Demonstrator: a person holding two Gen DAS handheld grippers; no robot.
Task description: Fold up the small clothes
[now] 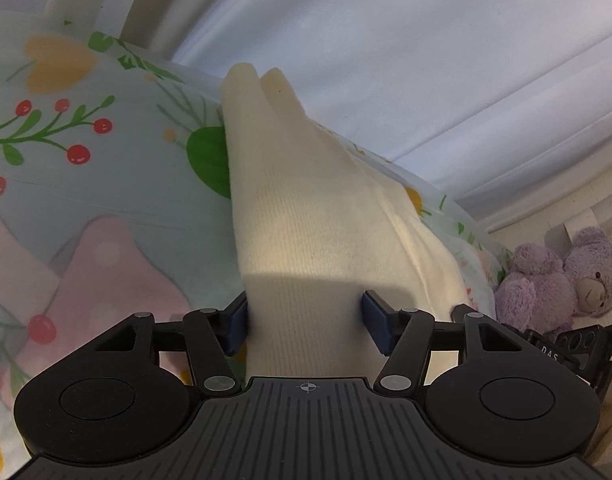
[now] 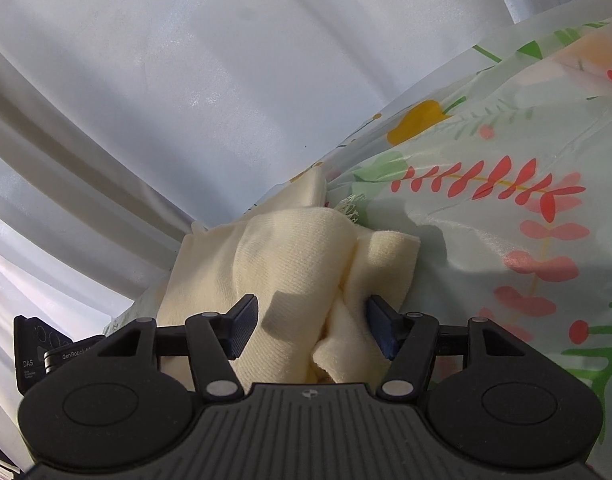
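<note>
With the cream garment [image 1: 306, 216] on the flowered sheet [image 1: 106, 184] and bunched between both grippers' part-open jaws — left gripper [image 1: 306, 322], right gripper [image 2: 312, 330], neither visibly pinching — closing could catch 2 layers and spoil the fold.

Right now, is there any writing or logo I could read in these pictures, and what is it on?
"DAS": on the black gripper at the lower left of the right wrist view; the small lines under it are too small to read.
"GenRobot...": on that same gripper, cut off.
"DAS": on the black gripper beside the purple teddy.
Green letters on the floral sheet: too blurred.
</note>
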